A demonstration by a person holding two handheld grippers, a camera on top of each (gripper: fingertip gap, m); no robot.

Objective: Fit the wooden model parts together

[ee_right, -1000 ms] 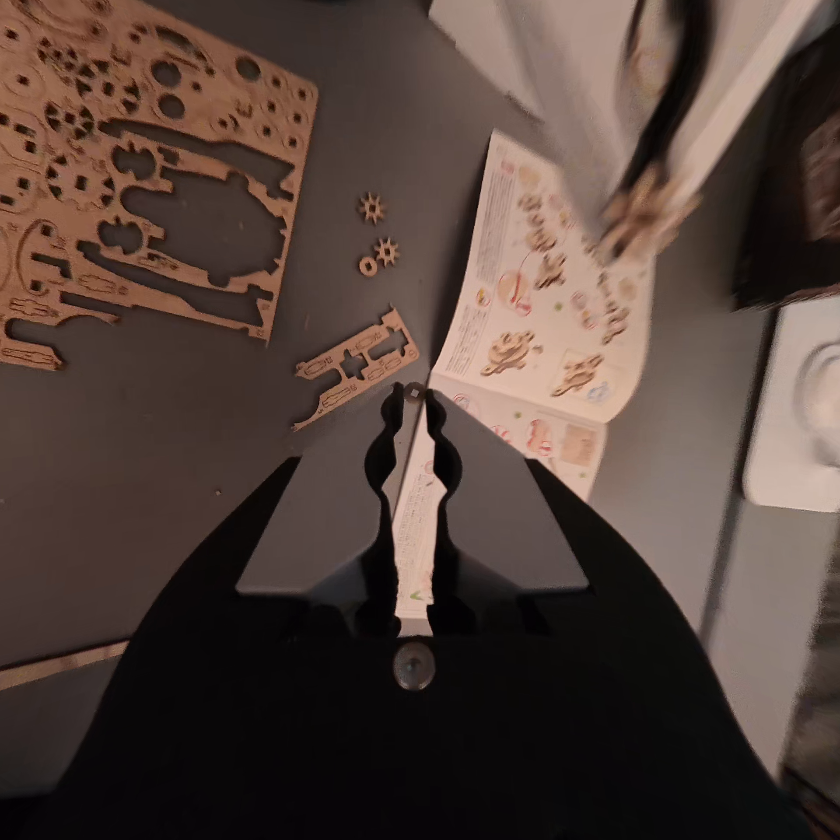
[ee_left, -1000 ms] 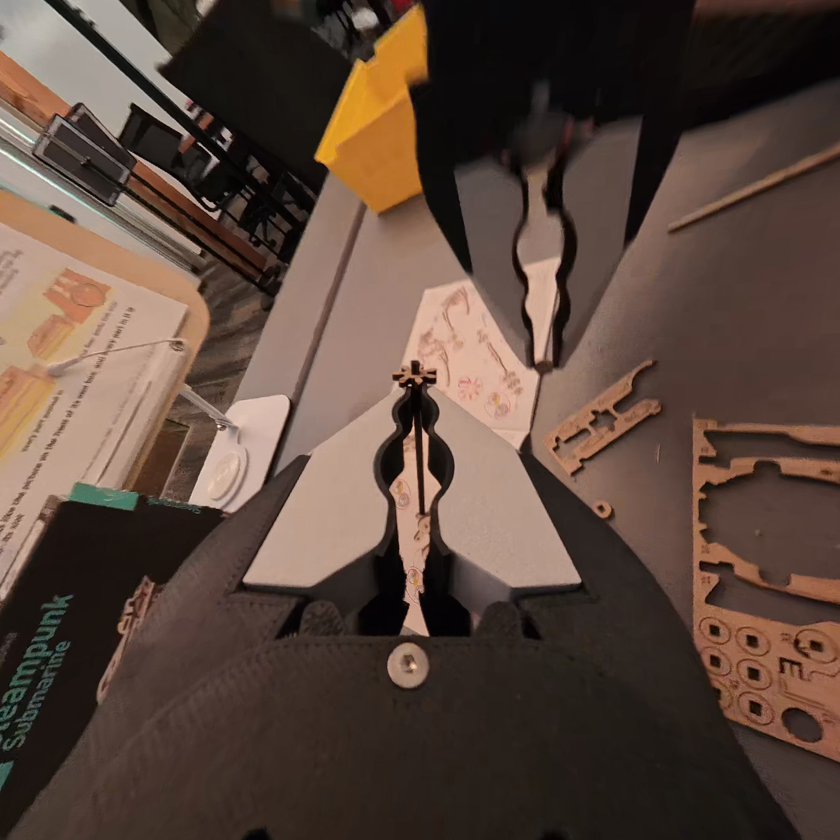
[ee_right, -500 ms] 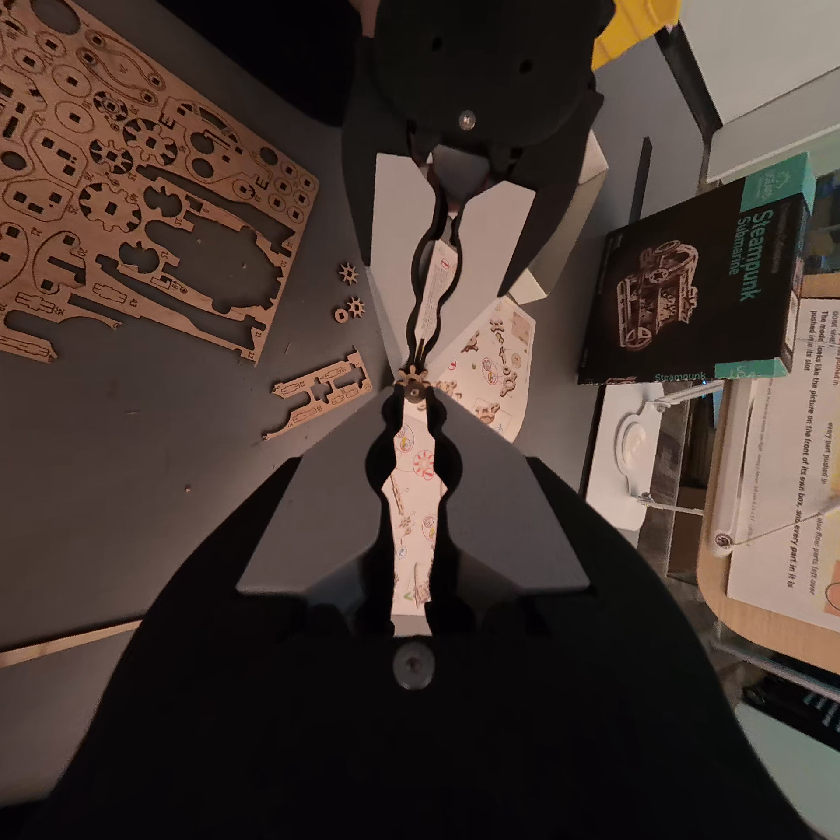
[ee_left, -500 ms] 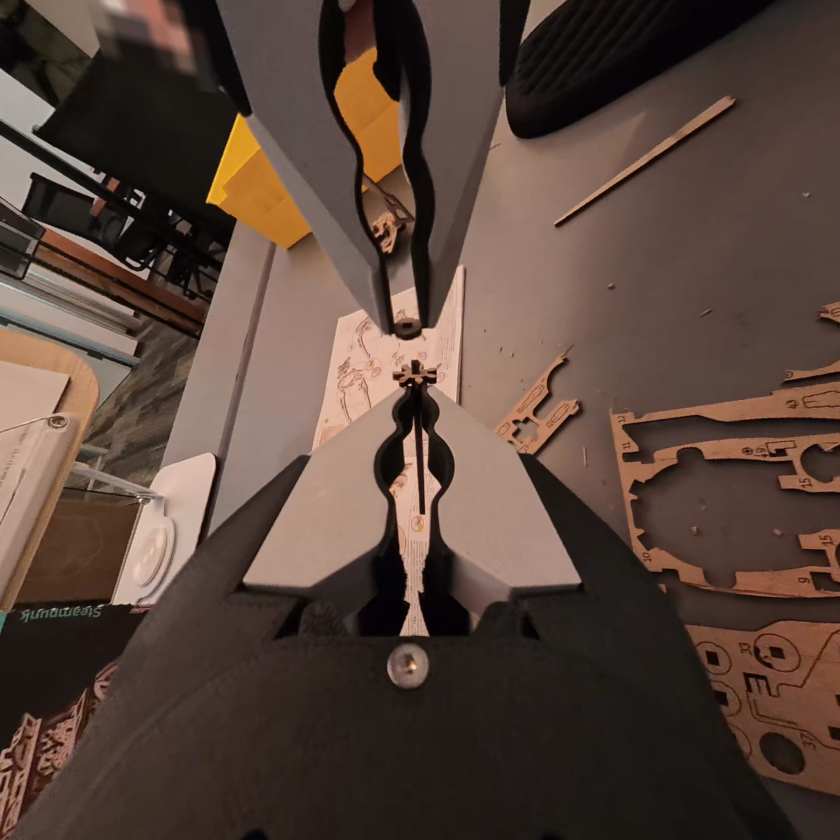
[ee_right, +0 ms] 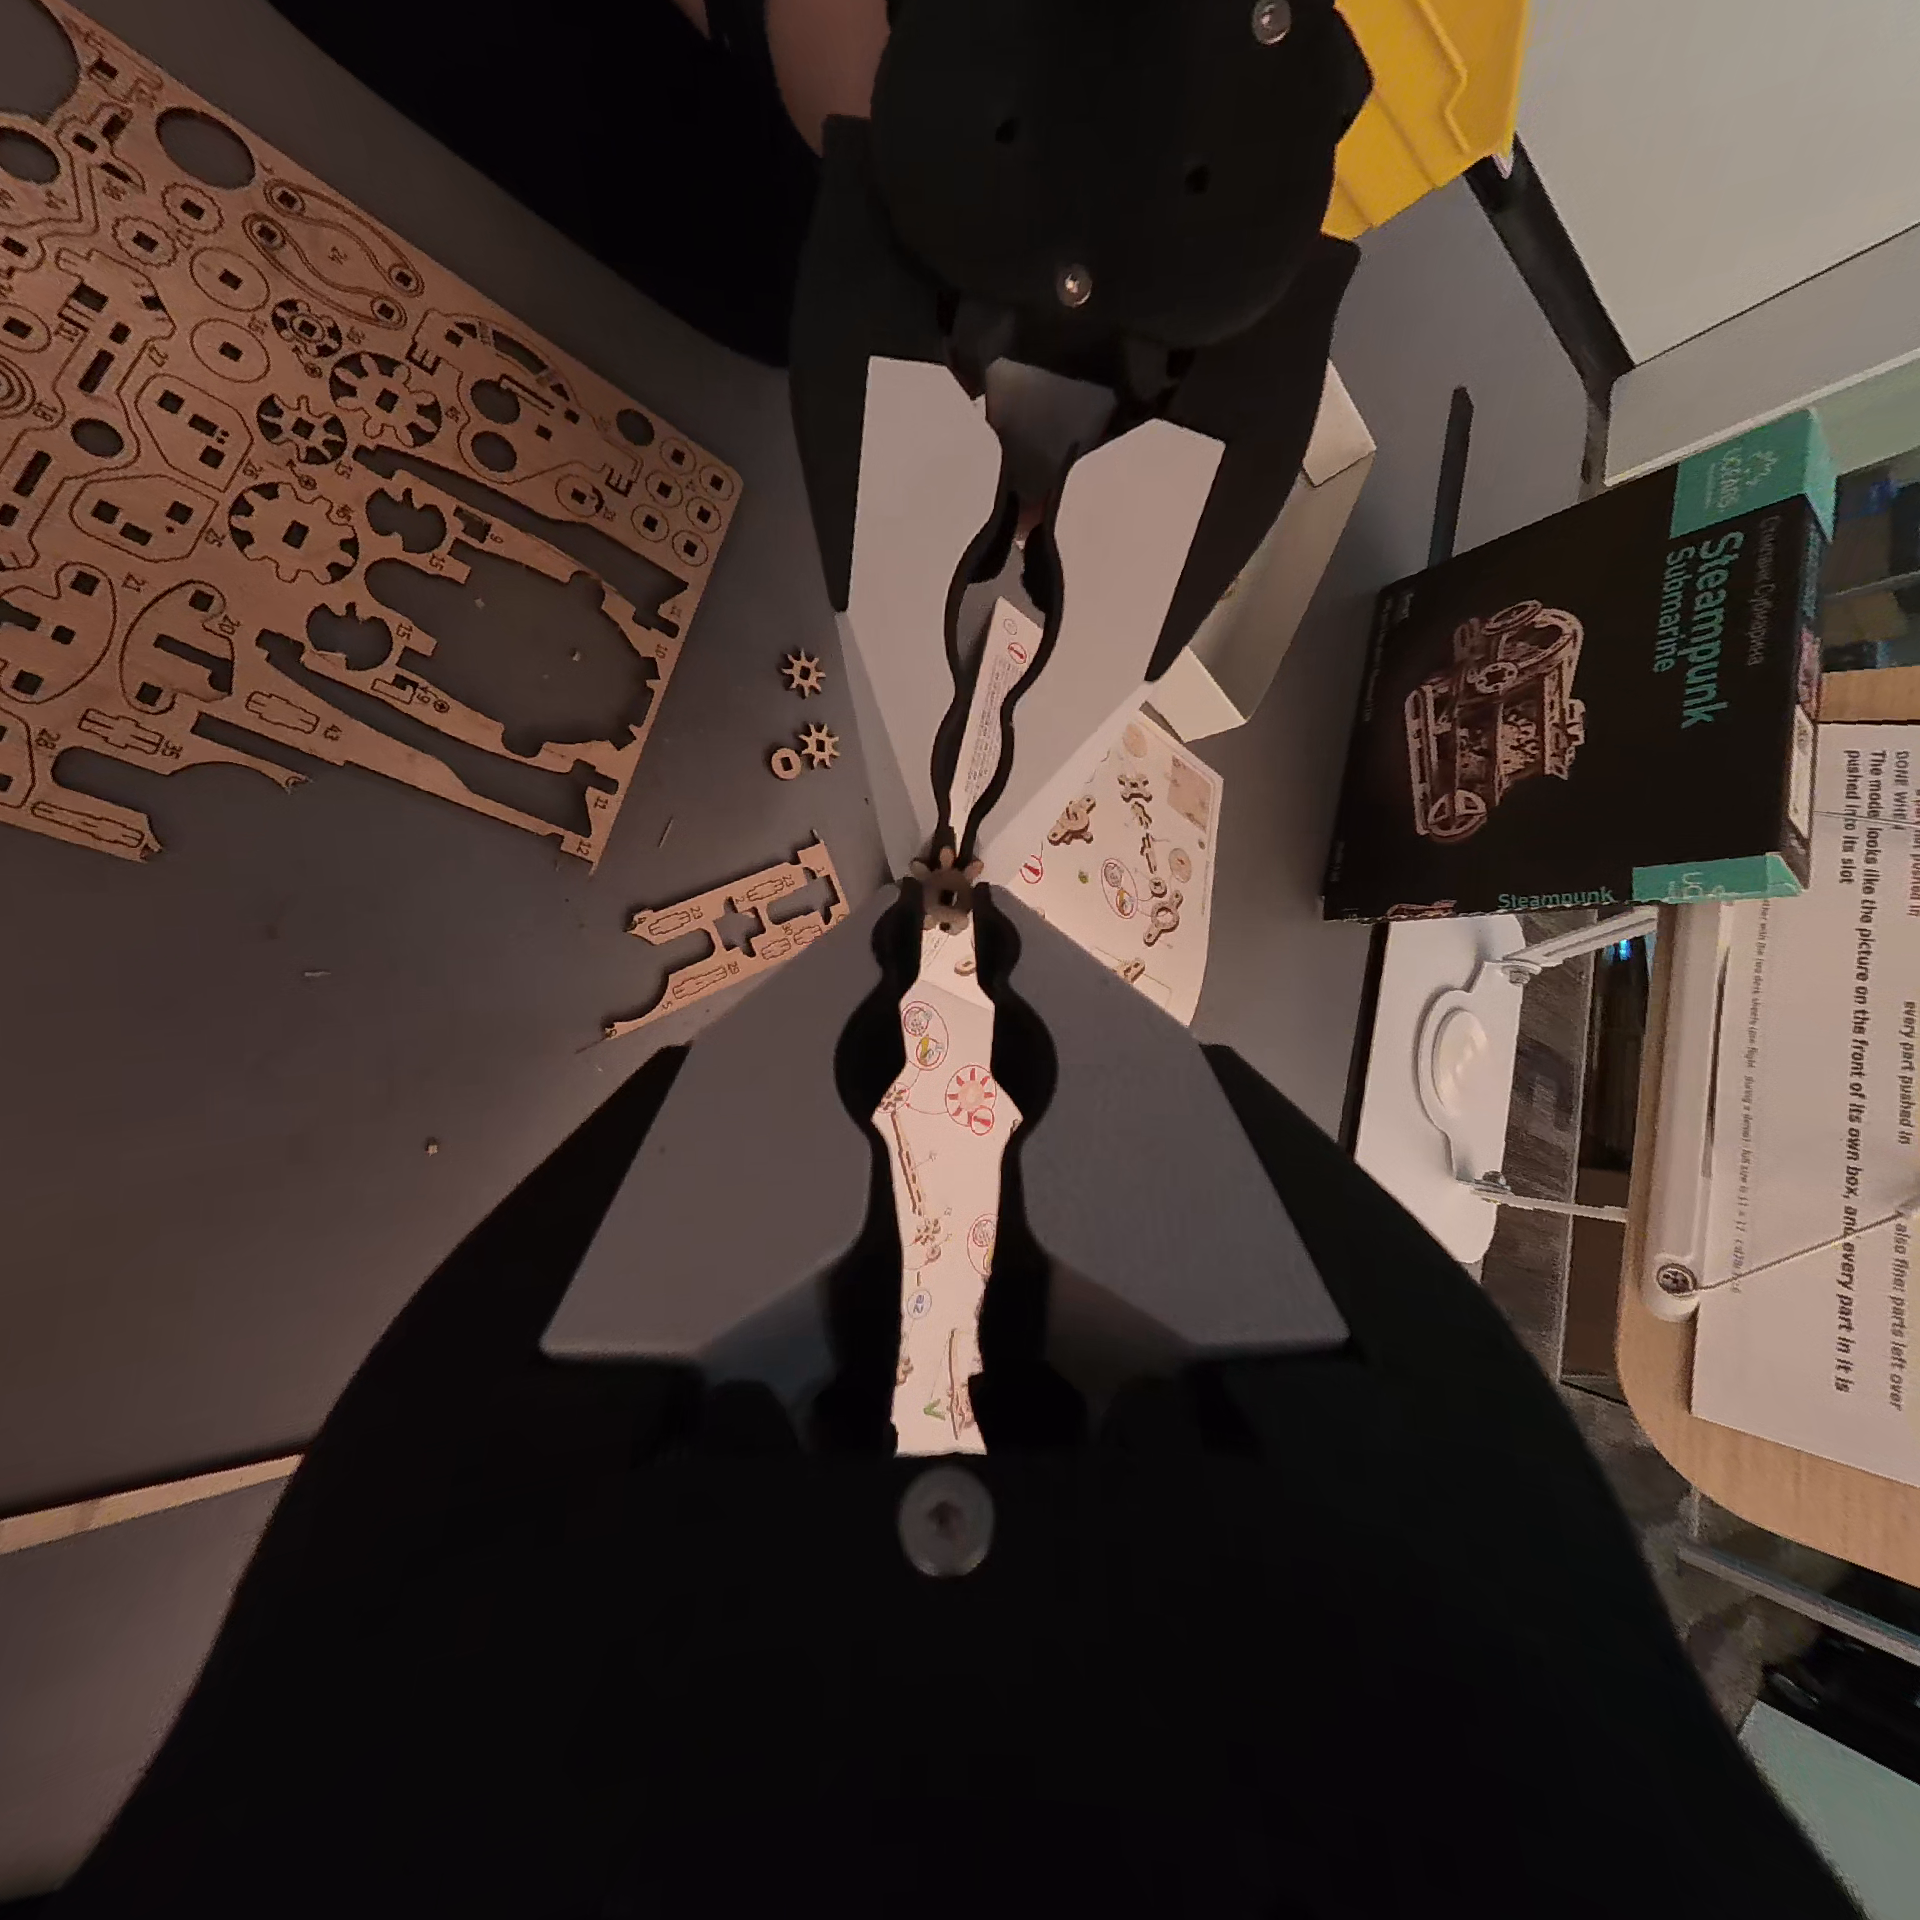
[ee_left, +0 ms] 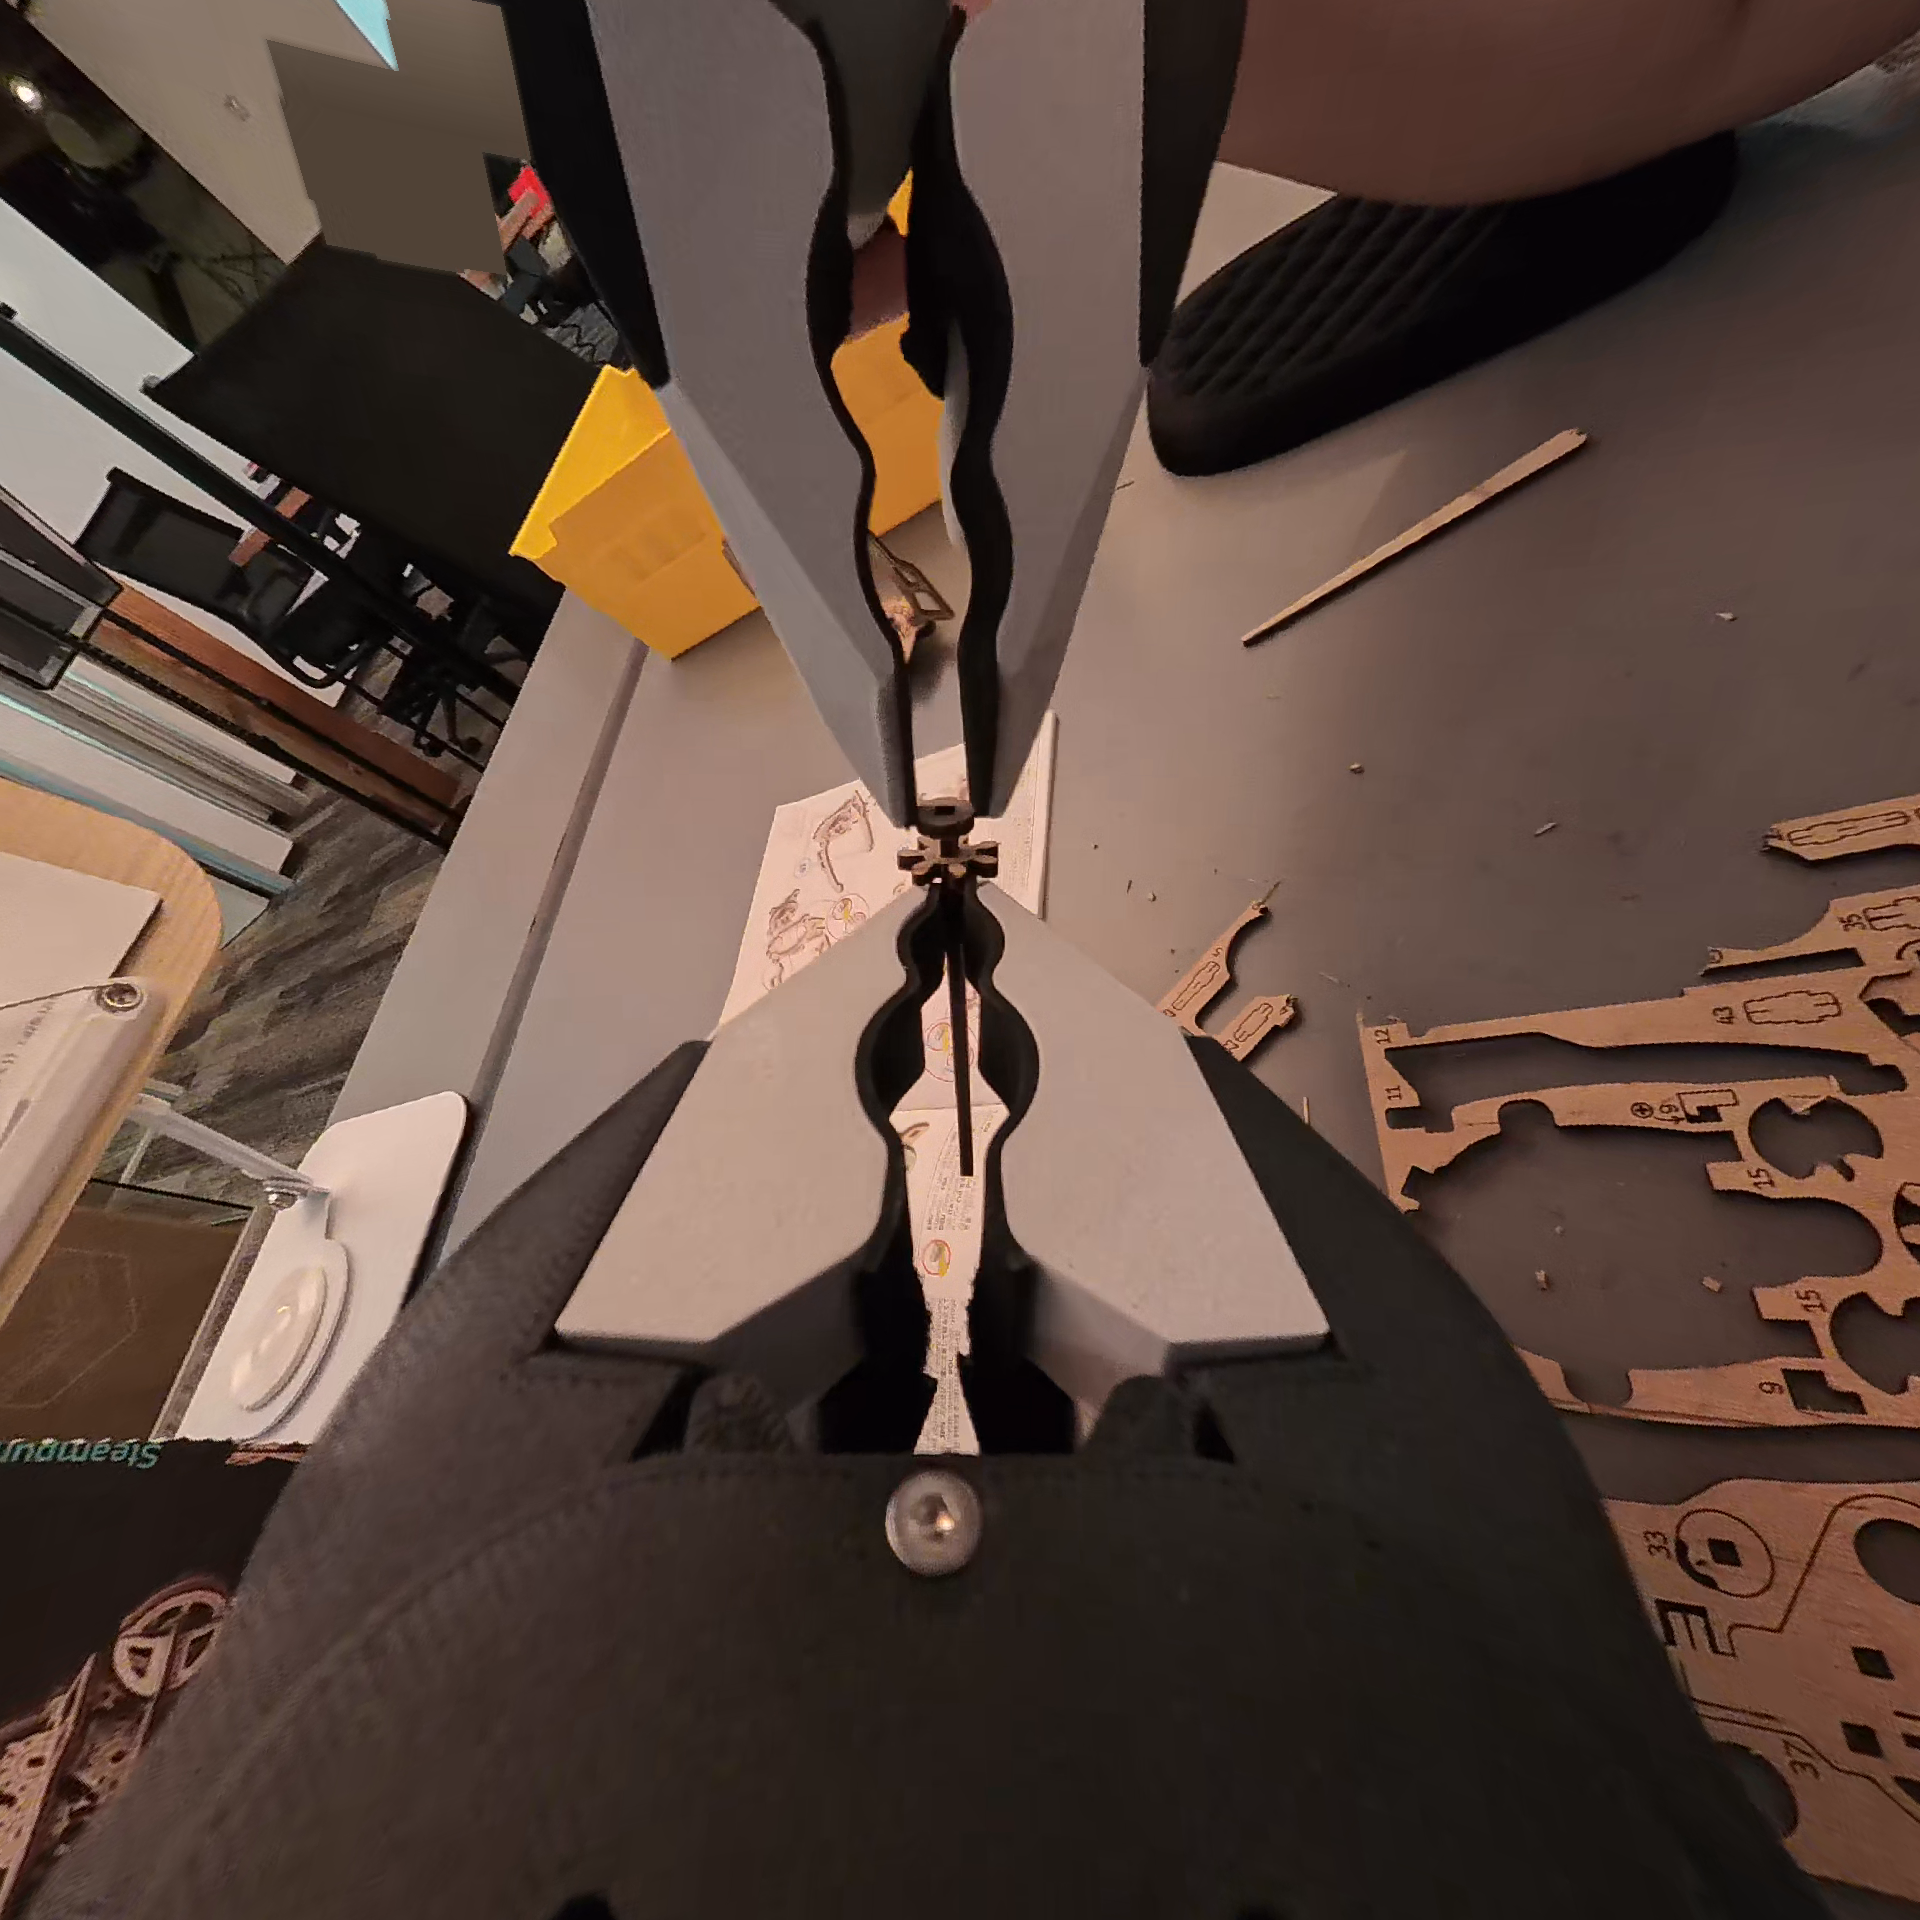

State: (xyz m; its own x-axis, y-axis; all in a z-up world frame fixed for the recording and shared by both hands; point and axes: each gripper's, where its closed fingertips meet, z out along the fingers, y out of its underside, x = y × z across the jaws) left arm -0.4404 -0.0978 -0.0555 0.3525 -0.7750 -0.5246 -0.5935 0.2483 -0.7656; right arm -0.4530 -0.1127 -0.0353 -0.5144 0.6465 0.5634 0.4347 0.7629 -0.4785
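While both my grippers meet tip to tip above the table [ee_left: 1455, 727], the count stands thus.

Left gripper [ee_left: 943, 902]: jaws closed on a thin axle [ee_left: 962, 1049] with a small gear [ee_left: 945, 858] seated at its far end.

Right gripper [ee_right: 943, 912]: jaws pinched on a small ring [ee_right: 945, 896], held right against the gear's far face. Whether the ring is already on the axle tip, I cannot tell.

Loose parts on the table, left in the right wrist view: two spare gears [ee_right: 802, 675] [ee_right: 820, 742], a washer [ee_right: 784, 763], and a small punched scrap [ee_right: 743, 914] nearer.

Part sheet [ee_right: 312, 468], far left in that view: many holes empty, many pieces not yet punched out.

Also present: a manual [ee_right: 1132, 862] under the tips, a kit box [ee_right: 1579, 707] to the right, a yellow bin [ee_left: 623, 530] at the far edge, a wood strip [ee_left: 1413, 535].

Progress, as I judge it: early. One gear and axle are joined, the ring is being pressed home, and no model body shows anywhere. Left to do: seat the ring, then fit the spare gears and the many sheet parts.
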